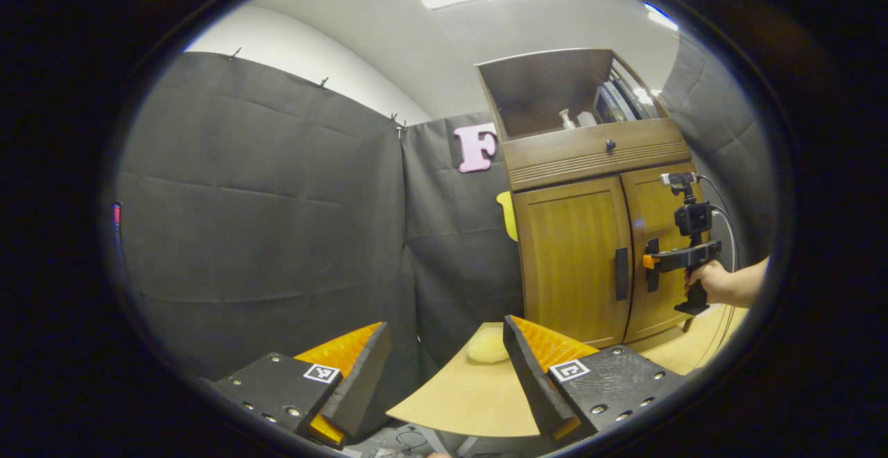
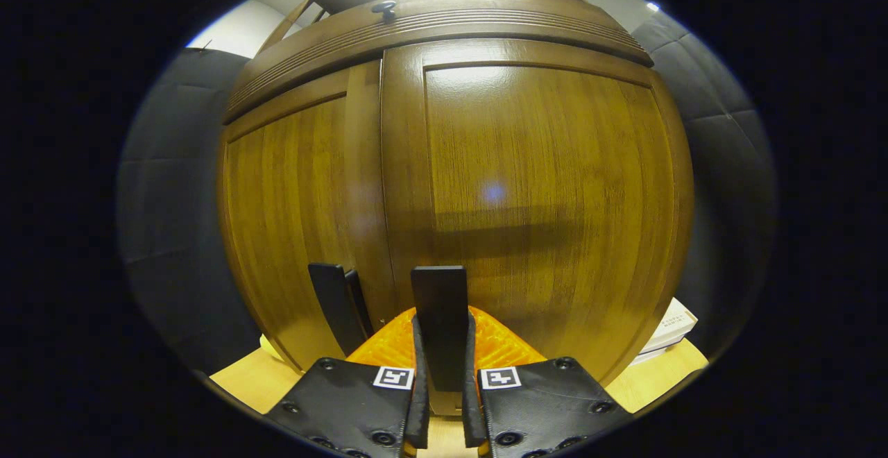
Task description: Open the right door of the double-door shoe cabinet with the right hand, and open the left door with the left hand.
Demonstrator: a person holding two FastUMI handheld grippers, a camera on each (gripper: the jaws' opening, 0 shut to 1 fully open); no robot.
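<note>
Right gripper view: shoe cabinet [image 2: 541, 187] close ahead on tan tabletop [image 2: 250, 382], glossy grained wood, both panelled doors flush. Right gripper [image 2: 441, 375] fingers pinch right door's flat dark handle [image 2: 438, 305]. Left gripper [image 1: 444, 375] spread wide, holding nothing, cabinet well off.

Your cabinet [image 1: 590, 236] stands on the tabletop [image 1: 472, 388]; your right claw [image 2: 442, 347] is at its right door's handle [image 2: 438, 305], your left claw [image 1: 444, 375] well before it.

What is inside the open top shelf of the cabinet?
In the left gripper view, the top shelf holds a small white bottle, another pale item beside it, and flat things leaning at the right. Its lower part is hidden behind the drawer.
</note>
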